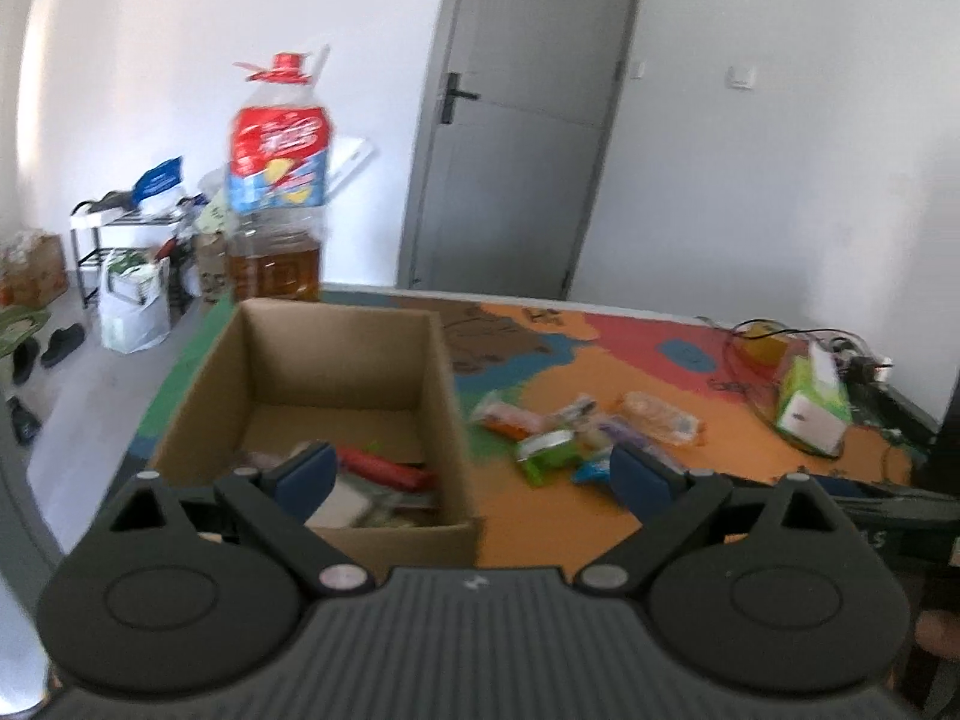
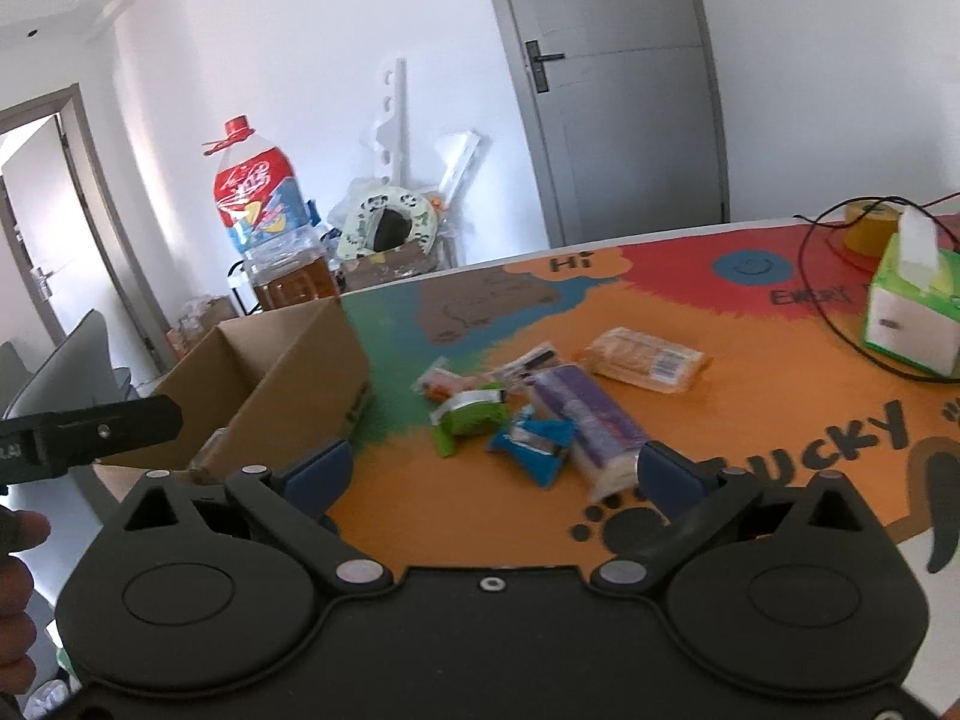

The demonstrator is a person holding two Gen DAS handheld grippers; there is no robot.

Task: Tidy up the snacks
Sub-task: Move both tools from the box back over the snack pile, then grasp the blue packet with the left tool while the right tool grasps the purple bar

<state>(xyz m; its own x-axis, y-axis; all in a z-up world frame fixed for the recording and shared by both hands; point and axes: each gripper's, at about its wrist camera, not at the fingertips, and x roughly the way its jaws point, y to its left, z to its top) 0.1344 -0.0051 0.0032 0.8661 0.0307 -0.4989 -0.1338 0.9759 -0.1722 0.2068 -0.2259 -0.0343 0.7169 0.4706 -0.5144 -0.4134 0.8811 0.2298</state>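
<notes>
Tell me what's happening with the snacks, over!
Left gripper and right gripper open, both empty. Some snacks already in the cardboard box; loose snack packets wait on the table. Nothing in the way.

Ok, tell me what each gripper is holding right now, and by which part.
Nothing is held. The left gripper and right gripper both stand open and empty; the snacks lie untouched on the table.

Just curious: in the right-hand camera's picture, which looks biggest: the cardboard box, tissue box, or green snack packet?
1. cardboard box
2. tissue box, partly cut off by the picture edge
3. green snack packet
</notes>
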